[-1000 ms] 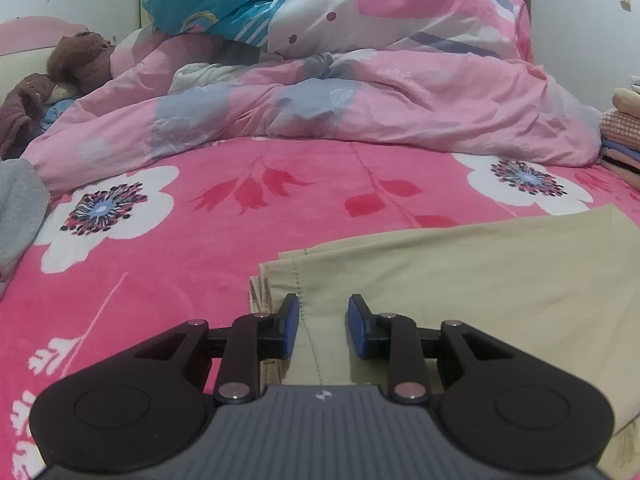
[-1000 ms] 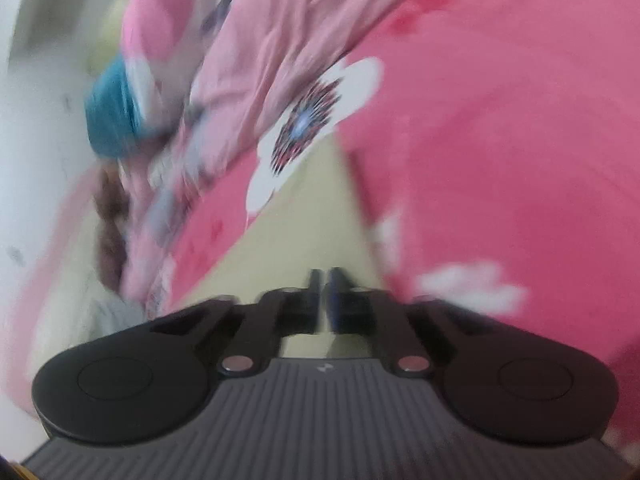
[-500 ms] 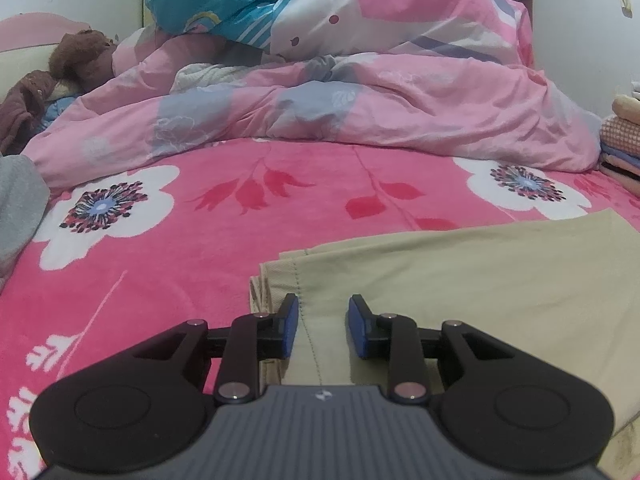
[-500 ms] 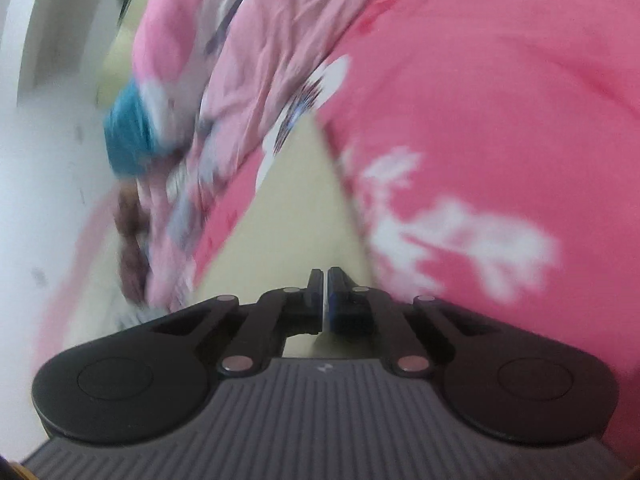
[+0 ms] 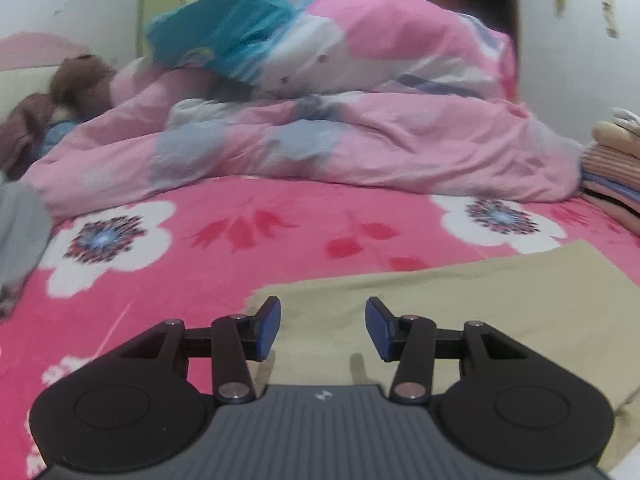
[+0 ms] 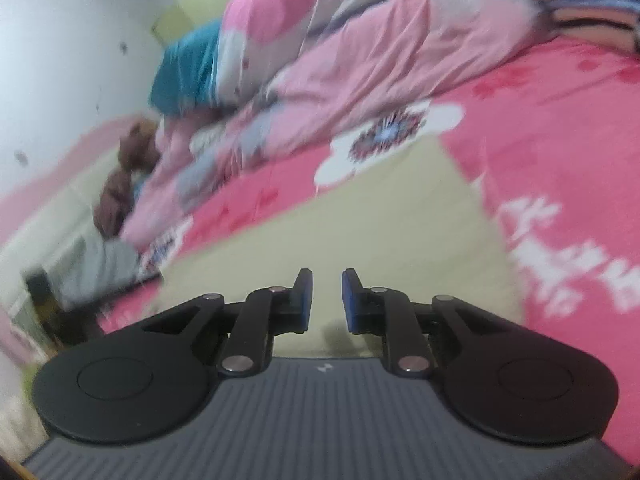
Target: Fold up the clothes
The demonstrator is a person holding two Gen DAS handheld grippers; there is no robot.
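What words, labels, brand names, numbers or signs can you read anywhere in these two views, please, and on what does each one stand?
No readable words or numbers in either view.
Small pale emblem on the left gripper body: a mark, not letters.
The same emblem on the right gripper body: also no letters.
White marks on the pink bedspread: a printed pattern, too blurred to read as text.
Paper scraps on the wall: too blurred to tell.

A rumpled pink duvet (image 5: 360, 148) fills the upper middle of the frame, a blue pillow (image 5: 224, 36) on top. A brown stuffed toy (image 5: 80, 84) sits upper left. Pink flowered bedsheet (image 5: 200, 248) spreads below.
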